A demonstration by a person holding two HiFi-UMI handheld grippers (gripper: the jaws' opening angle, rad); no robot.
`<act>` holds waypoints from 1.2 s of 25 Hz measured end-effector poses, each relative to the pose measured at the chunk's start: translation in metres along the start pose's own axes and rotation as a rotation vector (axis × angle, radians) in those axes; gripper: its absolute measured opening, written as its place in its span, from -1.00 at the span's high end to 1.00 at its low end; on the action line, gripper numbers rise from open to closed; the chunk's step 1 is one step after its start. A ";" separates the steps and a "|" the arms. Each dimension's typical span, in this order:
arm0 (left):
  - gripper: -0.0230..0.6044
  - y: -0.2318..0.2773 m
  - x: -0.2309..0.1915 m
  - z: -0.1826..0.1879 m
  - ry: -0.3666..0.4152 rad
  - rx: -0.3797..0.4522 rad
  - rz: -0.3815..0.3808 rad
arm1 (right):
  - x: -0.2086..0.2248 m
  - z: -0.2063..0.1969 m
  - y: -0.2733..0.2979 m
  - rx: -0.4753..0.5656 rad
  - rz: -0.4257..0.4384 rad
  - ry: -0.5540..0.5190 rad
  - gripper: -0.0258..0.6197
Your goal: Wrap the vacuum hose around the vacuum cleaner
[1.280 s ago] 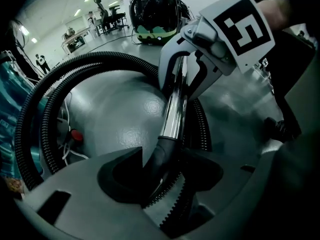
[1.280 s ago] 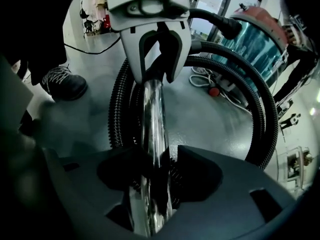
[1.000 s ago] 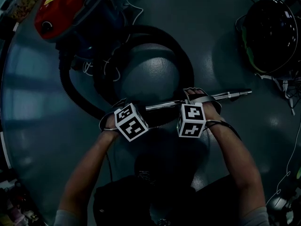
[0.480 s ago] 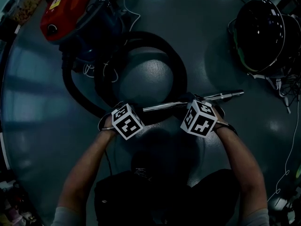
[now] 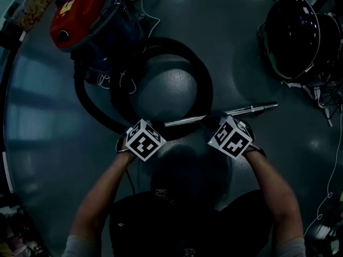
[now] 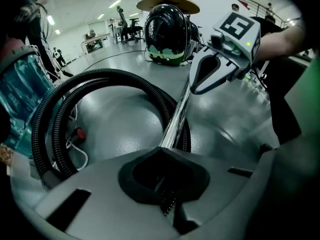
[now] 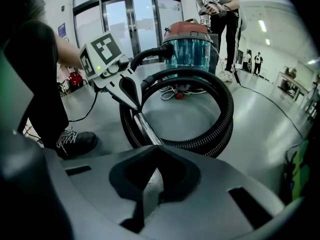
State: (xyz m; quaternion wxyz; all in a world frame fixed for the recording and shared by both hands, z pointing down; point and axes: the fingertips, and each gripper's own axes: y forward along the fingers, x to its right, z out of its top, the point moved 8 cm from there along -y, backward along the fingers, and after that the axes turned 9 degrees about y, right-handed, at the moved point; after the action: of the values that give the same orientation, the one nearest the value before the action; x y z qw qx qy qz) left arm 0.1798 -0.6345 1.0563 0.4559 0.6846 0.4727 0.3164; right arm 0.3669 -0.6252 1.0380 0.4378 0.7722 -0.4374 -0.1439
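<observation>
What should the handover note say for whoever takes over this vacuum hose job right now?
Left hand-held gripper: jaws have just closed; shut on the metal wand near its hose end.
Right hand-held gripper: jaws have just closed; shut on the same wand, further along.
Hose: lies in a loose loop on the floor beside the red vacuum cleaner, not wrapped around it.
Done: wand gripped by both.
Left: wrap the hose around the cleaner.

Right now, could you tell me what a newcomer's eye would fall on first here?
The black hose lies looped at centre, running to the red vacuum cleaner at upper left. Just below, the left hand-held gripper and right hand-held gripper are both shut on its metal wand.
</observation>
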 end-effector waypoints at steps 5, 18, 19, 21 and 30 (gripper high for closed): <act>0.91 -0.014 0.008 0.015 0.011 0.074 -0.012 | -0.007 -0.006 0.003 -0.026 -0.019 -0.021 0.91; 0.91 -0.119 0.027 0.051 -0.027 0.144 -0.040 | -0.060 0.041 -0.089 0.075 -0.097 0.116 0.91; 0.91 -0.133 0.032 0.055 -0.027 0.146 -0.050 | -0.067 0.043 -0.101 0.074 -0.097 0.134 0.91; 0.91 -0.161 0.043 0.062 -0.017 0.145 -0.066 | -0.081 0.049 -0.127 0.068 -0.095 0.167 0.91; 0.91 -0.302 0.102 0.108 -0.048 0.187 -0.085 | -0.156 0.101 -0.272 0.089 -0.086 0.241 0.91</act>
State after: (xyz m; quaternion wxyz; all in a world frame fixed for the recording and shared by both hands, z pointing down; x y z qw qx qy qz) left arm 0.2007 -0.5326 0.7362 0.4143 0.7109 0.5177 0.2346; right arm 0.3655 -0.4922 0.7371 0.4458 0.8206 -0.3541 -0.0494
